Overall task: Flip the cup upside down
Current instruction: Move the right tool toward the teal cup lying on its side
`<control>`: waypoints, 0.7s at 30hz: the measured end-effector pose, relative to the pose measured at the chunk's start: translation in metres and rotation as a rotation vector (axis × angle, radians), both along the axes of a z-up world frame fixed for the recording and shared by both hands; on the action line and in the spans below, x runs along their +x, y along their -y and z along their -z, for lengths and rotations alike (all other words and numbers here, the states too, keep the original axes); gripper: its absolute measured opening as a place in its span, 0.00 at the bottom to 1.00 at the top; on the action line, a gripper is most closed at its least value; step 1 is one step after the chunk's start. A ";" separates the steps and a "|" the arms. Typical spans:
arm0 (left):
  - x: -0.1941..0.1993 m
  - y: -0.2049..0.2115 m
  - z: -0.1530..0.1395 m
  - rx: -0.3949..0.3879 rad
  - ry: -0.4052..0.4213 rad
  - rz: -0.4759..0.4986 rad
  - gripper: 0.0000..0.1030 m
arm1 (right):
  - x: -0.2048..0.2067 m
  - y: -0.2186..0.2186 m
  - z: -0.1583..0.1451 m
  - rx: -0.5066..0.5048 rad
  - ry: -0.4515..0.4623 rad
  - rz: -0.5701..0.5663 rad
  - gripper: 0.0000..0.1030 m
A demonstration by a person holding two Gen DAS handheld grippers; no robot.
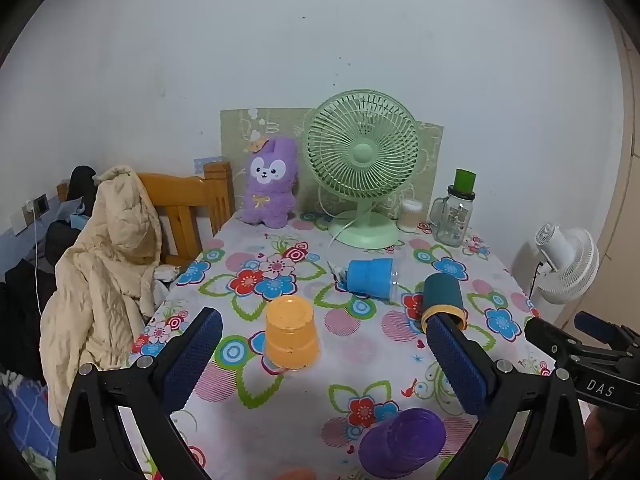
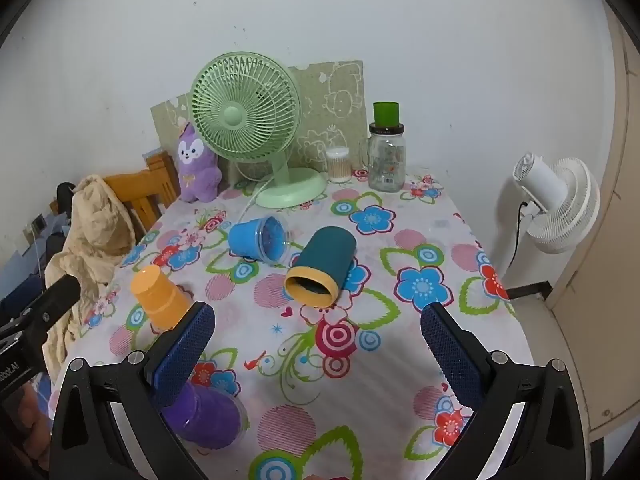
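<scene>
Hanging over a chair (image 1: 188, 200) at the far left is a cream jacket (image 1: 104, 264), beside the floral tabletop (image 1: 288, 404). The left gripper (image 1: 324, 340) hovers low with its fingers (image 1: 196, 352) spread wide, holding nothing; between them, further on, the orange cup (image 1: 291, 332) stands upside down on the cloth. Near the front edge a purple cup (image 1: 402, 442) lies on its side. Past the orange cup a blue cup (image 1: 370, 279) lies tipped over, and just right of it a teal cup (image 2: 322, 266) with a yellow rim lies on its side, mouth toward the cameras. The right gripper (image 2: 318, 334) is likewise wide open and empty, with the teal cup ahead of its gap. At the back stand a plush (image 1: 270, 184), a green fan (image 1: 362, 164) and a jar (image 1: 456, 210). A white fan (image 2: 558, 204) stands off the tabletop at right.
</scene>
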State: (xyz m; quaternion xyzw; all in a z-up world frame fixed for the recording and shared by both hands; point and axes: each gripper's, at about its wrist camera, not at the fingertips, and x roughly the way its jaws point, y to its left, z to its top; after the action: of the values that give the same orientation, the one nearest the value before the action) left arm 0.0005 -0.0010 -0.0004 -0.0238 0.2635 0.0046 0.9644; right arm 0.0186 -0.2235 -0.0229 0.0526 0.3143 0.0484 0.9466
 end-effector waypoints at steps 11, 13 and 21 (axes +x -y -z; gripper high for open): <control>-0.002 -0.002 0.000 -0.010 0.009 -0.011 1.00 | 0.004 -0.005 -0.003 -0.035 -0.030 -0.009 1.00; -0.002 -0.003 0.000 -0.008 0.008 -0.010 1.00 | 0.004 -0.004 -0.002 -0.034 -0.029 -0.009 1.00; 0.001 -0.008 -0.003 -0.018 0.009 -0.025 1.00 | 0.006 -0.007 -0.002 -0.038 -0.022 -0.018 1.00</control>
State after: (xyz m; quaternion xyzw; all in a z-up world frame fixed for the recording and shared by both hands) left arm 0.0011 0.0072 0.0030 -0.0360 0.2589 0.0139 0.9651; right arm 0.0244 -0.2166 -0.0206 0.0325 0.3261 0.0504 0.9434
